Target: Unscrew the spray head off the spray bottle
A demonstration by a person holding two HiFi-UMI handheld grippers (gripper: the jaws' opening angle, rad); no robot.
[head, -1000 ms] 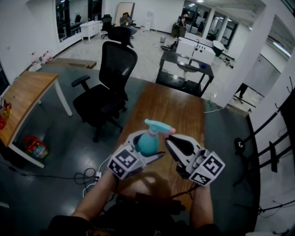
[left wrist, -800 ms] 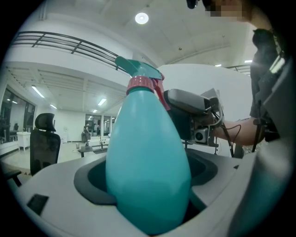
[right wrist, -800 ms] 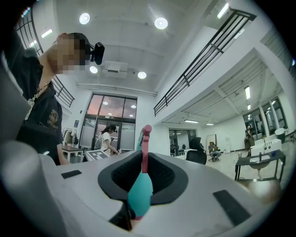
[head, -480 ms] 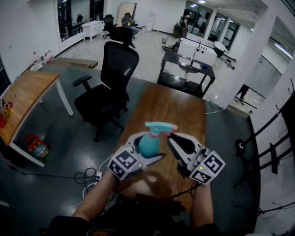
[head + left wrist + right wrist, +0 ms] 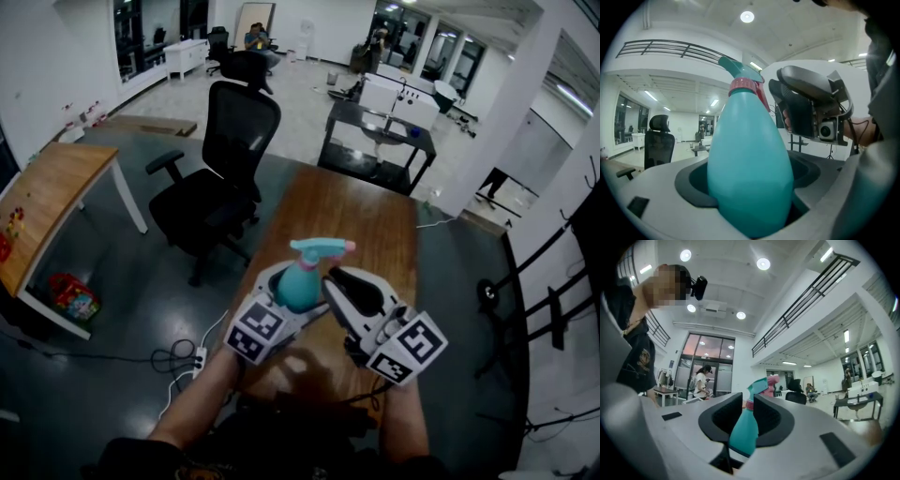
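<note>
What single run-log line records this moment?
left hand-held gripper: shut on teal plastic spray bottle | right hand-held gripper: jaws opening, bottle neck between them | teal-and-pink spray head: attached

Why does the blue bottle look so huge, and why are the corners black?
Left gripper view: the spray bottle sits right against a wide-angle lens, so it balloons; the railing bends, corners go black. Right gripper view: same black corners, ceiling lights glare white. Head view: straight lines lean at edges.

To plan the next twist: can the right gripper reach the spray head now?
Probably yes: the right gripper sits beside the spray head, jaws opening, the bottle neck in their gap, nothing blocking.
</note>
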